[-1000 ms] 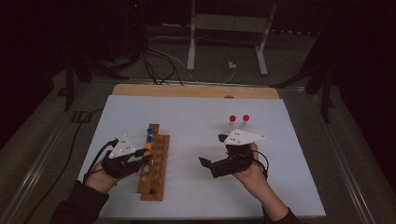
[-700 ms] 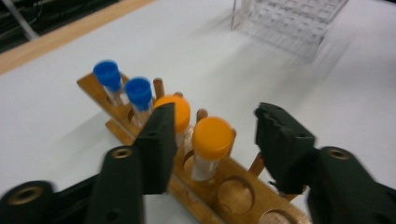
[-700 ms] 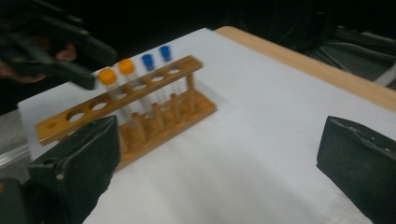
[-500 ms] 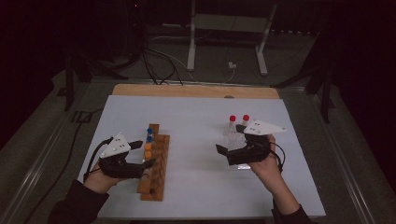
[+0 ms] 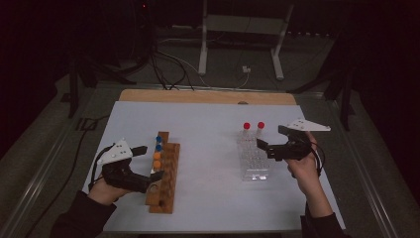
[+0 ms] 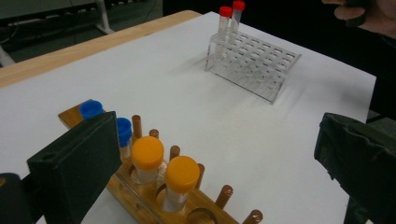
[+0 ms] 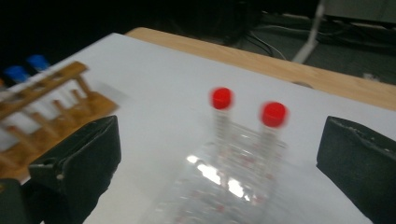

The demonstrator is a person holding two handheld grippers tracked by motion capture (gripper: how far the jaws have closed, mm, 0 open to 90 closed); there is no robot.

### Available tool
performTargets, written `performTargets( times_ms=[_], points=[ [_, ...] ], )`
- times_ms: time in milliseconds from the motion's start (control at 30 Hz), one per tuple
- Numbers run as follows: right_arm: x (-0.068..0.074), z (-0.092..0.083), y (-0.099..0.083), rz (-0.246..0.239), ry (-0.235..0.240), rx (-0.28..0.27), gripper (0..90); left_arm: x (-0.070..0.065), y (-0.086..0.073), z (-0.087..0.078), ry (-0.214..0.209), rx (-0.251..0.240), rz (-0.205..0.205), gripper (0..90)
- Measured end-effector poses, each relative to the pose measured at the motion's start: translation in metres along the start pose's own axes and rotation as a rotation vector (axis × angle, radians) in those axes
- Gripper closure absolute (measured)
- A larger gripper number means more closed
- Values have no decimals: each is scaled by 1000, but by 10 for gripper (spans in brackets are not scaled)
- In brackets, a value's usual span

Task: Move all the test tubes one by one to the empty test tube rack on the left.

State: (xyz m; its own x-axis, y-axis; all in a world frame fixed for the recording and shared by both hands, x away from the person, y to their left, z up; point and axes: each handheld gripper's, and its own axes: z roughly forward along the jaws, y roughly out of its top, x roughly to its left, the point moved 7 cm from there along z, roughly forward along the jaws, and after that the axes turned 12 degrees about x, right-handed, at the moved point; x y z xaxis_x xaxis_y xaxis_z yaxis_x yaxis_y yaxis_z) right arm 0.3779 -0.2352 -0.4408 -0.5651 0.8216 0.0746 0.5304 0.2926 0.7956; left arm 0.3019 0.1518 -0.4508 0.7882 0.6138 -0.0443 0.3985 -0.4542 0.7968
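1. Tubes are being sorted between racks: the left gripper (image 5: 147, 162), jaws just spread wide with nothing between them, sits beside the wooden rack (image 5: 163, 179) holding orange-capped tubes (image 6: 164, 171).
2. Next, the right gripper (image 5: 271, 140), wide open and empty, probably must centre on a red-capped tube (image 7: 221, 108) in the clear rack (image 5: 252, 161).
3. Left gripper view shows empty holes in the wooden rack; the high view blurs them.
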Motion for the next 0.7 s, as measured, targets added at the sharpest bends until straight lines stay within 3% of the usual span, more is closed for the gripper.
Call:
performTargets(
  times_ms=[333, 567, 700],
  points=[
    [-39, 21, -24, 51, -43, 65, 0, 1, 3, -6, -11, -29, -6, 13],
    [-48, 37, -36, 59, -65, 114, 35, 2, 2, -6, -6, -27, -18, 13],
    [-48, 41, -37, 59, -70, 110, 99, 2, 2, -5, -12, -21, -18, 13]
  ],
)
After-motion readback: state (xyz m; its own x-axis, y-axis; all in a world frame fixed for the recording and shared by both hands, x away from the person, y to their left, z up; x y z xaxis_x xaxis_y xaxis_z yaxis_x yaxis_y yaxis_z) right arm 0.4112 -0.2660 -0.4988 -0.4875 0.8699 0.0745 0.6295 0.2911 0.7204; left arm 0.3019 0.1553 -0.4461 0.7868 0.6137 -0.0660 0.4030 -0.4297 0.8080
